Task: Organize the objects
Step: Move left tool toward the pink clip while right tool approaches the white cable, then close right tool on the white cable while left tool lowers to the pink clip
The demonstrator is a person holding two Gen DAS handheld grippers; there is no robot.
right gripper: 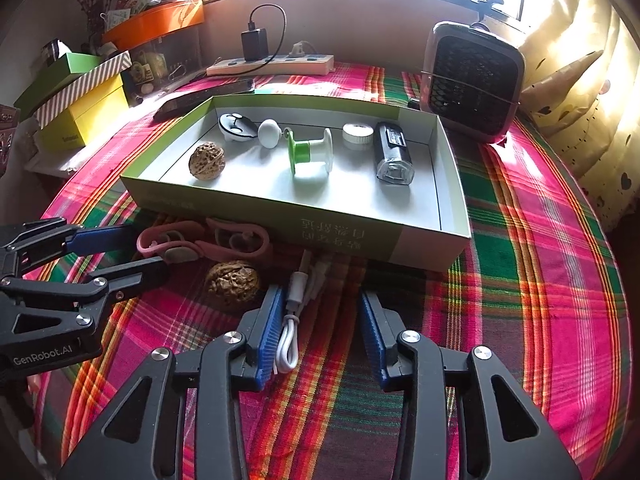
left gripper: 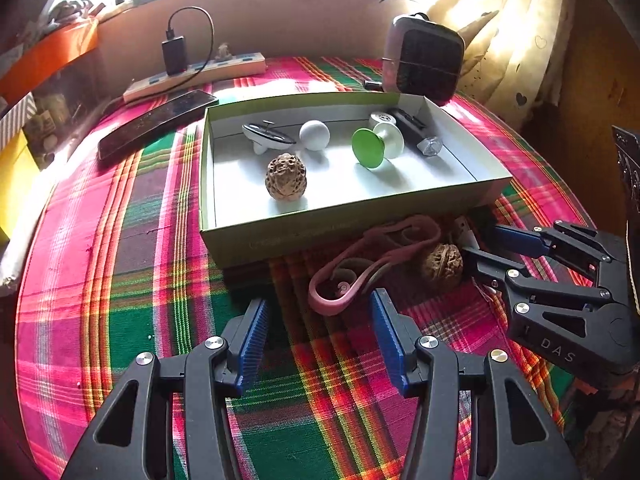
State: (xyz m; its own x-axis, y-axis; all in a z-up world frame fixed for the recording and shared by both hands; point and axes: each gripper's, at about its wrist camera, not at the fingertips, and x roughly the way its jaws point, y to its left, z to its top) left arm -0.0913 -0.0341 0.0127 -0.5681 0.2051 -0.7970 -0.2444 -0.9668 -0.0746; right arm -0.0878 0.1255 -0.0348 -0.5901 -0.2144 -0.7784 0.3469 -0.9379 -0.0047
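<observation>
A table covered by a pink, green and red plaid cloth point(right gripper: 540, 240) is seen below a bright window, with a cream curtain point(left gripper: 520, 40) at the right.

A shallow box point(right gripper: 400, 244) with green outer walls and a white inside is placed at the middle of the cloth. Inside it are found a walnut point(right gripper: 207, 161), a green and white spool point(right gripper: 311, 156), a white ball point(right gripper: 269, 133), a white and black gadget point(right gripper: 236, 126), a white round piece point(right gripper: 357, 135) and a black bike light point(right gripper: 393, 152).

Just in front of the box, on the cloth, pink earhook headphones point(right gripper: 192, 246), a second walnut point(right gripper: 233, 283) and a coiled white cable point(right gripper: 292, 320) are laid close together.

The right tongs point(right gripper: 322, 336) are held low over the cable; the cable lies between the blue pads, against the left one, while the other pad stands clear, so nothing is gripped. The left tongs point(left gripper: 318, 338) are seen wide apart and empty, just short of the headphones.

Behind the box a dark phone point(left gripper: 156, 122), a power strip point(right gripper: 272, 65) with a black charger point(right gripper: 255, 44), and a small dark fan point(right gripper: 472, 92) are set. Stacked coloured boxes point(right gripper: 80, 100) are seen at the left.
</observation>
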